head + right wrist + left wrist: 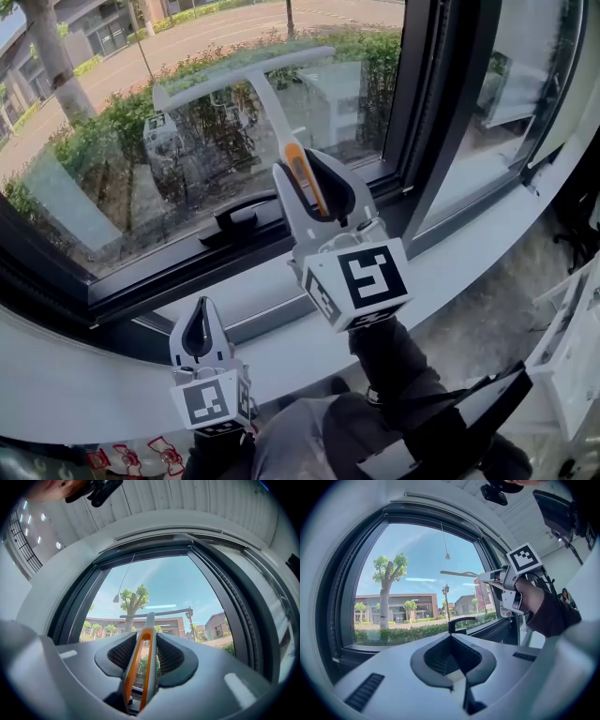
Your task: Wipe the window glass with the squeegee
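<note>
Orange-handled squeegee (265, 101) sits pinched in the right gripper (314, 180), blade ahead at the window glass (112, 159), so wiping seems underway with no finished patch discernible, while the left gripper (198, 330) stays out of it, jaws pressed together and empty.

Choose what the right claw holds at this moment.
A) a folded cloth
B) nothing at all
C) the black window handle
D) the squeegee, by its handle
D: in the right gripper view, the right claw is shut on the squeegee, whose orange-edged handle runs between the jaws, with the blade up at the window glass.
</note>
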`<action>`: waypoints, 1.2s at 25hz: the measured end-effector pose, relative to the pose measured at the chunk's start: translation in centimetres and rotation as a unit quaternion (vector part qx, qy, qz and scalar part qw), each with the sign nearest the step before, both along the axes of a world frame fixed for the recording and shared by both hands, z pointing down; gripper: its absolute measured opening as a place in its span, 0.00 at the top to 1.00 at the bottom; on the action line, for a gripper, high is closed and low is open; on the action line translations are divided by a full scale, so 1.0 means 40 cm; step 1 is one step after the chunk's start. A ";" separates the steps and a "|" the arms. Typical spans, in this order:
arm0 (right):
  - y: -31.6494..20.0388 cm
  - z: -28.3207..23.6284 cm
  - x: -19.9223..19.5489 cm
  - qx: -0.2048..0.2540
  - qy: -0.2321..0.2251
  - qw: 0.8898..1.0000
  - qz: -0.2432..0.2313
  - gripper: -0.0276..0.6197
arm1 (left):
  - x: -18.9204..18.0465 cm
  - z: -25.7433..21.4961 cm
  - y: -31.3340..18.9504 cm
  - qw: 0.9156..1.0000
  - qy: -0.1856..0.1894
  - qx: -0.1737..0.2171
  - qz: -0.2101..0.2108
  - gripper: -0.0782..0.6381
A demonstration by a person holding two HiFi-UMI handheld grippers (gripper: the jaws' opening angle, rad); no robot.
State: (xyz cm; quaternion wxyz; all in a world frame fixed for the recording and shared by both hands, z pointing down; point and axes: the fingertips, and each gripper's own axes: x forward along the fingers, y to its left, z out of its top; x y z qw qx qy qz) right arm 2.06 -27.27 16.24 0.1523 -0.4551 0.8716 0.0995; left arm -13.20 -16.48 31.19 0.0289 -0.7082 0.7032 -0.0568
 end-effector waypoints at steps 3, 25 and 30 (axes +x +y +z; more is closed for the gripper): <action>0.004 0.012 0.000 -0.006 0.000 1.000 -0.001 0.75 | -0.002 -0.009 0.003 1.000 0.007 0.004 -0.008 0.89; 0.011 0.100 -0.004 -0.038 0.008 0.999 -0.004 0.75 | 0.007 0.000 0.017 1.000 0.002 0.002 -0.005 0.89; 0.012 0.122 -0.003 -0.045 0.011 0.999 -0.006 0.75 | 0.010 -0.007 0.019 1.000 0.004 0.005 -0.008 0.89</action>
